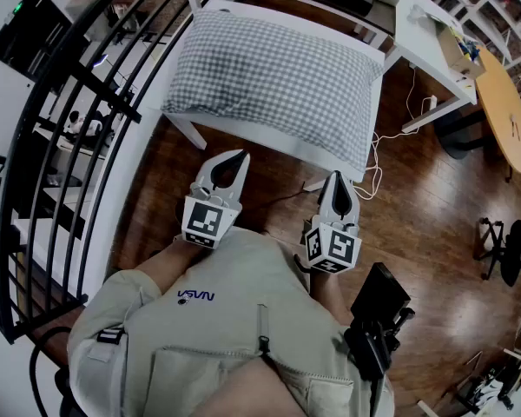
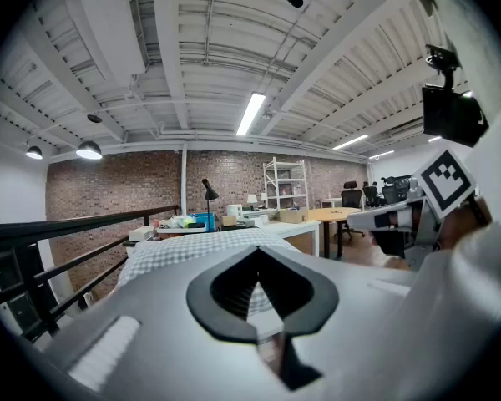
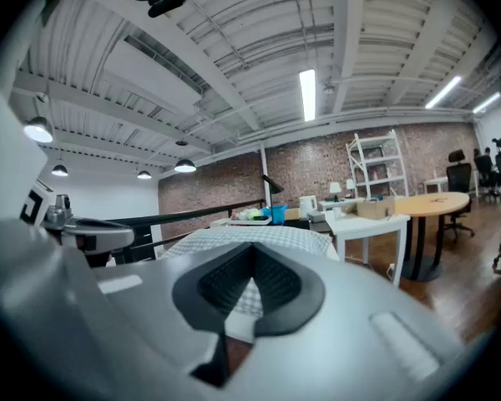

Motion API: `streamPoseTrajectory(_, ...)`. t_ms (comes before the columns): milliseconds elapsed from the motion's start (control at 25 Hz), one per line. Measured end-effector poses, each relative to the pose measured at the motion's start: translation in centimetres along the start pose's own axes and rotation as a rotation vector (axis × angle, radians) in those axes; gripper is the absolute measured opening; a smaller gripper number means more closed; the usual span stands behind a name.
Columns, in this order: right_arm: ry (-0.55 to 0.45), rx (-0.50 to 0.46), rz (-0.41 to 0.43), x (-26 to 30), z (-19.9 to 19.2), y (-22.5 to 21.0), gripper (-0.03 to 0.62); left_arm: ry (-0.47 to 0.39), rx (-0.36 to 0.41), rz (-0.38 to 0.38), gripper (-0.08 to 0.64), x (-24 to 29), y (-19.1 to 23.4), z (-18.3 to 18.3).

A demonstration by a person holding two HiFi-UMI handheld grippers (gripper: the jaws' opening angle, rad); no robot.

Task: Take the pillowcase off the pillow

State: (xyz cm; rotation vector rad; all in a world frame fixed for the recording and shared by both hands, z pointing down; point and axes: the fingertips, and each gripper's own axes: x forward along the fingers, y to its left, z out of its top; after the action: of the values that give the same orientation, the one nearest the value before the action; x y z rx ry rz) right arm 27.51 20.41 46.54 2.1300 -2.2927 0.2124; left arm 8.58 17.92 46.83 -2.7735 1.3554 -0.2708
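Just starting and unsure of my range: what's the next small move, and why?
Probably ease the left tongs and right tongs forward to the pillow's near edge, opening them on the way. Both are shut, empty and close to the body, short of the table; the checked pillowcase is fully on, untouched.

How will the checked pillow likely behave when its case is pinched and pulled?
The pillow looks plump and soft, so probably light and floppy. Its checked case looks like thin cloth, likely bunching when pinched. Lying loose on the white table, it may slide.
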Motion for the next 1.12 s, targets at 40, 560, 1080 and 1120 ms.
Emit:
streamPoseTrajectory(40,-0.006,-0.006,-0.001,0.5,0.4,0.3,0.003,-0.003,-0.008,0.005,0.005,0.1,0.7,0.0)
streamPoseTrajectory(560,0.005,-0.133,0.015,15.1,4.4,10.5,0.003,-0.048,-0.089,0.04,0.005,6.0,19.1,-0.5)
streamPoseTrajectory(1080,0.146,-0.203,0.176,29.0,0.9,23.9,0.013,0.017,-0.079,0.08,0.005,7.5,33.6,-3.3)
streamPoseTrajectory(1120,0.166,-0.207,0.21,29.5,0.0,24.8,0.057,0.025,-0.075,0.096,0.005,7.5,34.1,-3.7)
